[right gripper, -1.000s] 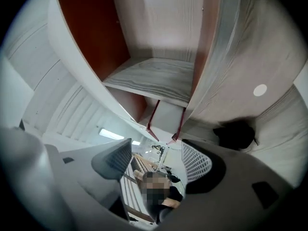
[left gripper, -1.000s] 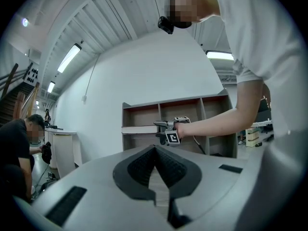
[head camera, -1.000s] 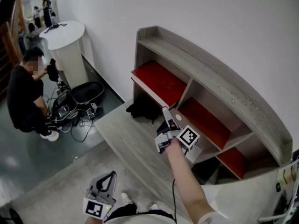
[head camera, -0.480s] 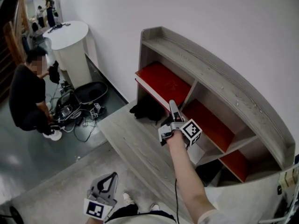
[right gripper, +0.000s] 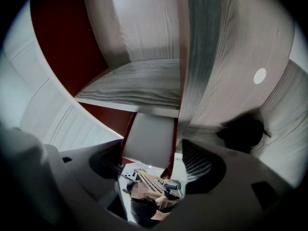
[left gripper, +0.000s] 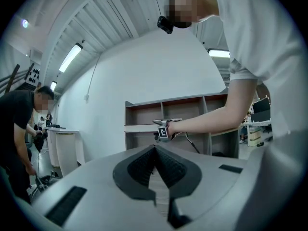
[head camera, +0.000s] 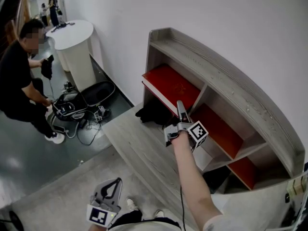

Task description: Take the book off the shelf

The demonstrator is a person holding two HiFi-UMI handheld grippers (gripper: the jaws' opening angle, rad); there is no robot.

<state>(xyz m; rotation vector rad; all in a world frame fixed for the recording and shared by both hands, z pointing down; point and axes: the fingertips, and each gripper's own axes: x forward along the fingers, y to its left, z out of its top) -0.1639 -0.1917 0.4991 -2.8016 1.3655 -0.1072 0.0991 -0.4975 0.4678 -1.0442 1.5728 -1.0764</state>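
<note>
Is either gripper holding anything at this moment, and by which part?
Nothing yet. The right gripper, jaws just closing slightly, straddles the book without pressing it; the left gripper is shut, empty.

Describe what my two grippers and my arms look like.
The left gripper and right gripper are grey plastic with dark ribbed pads; each carries a cube of black-and-white square markers. A thin dark cable hangs from the right one. The sleeve is short and white.
</note>
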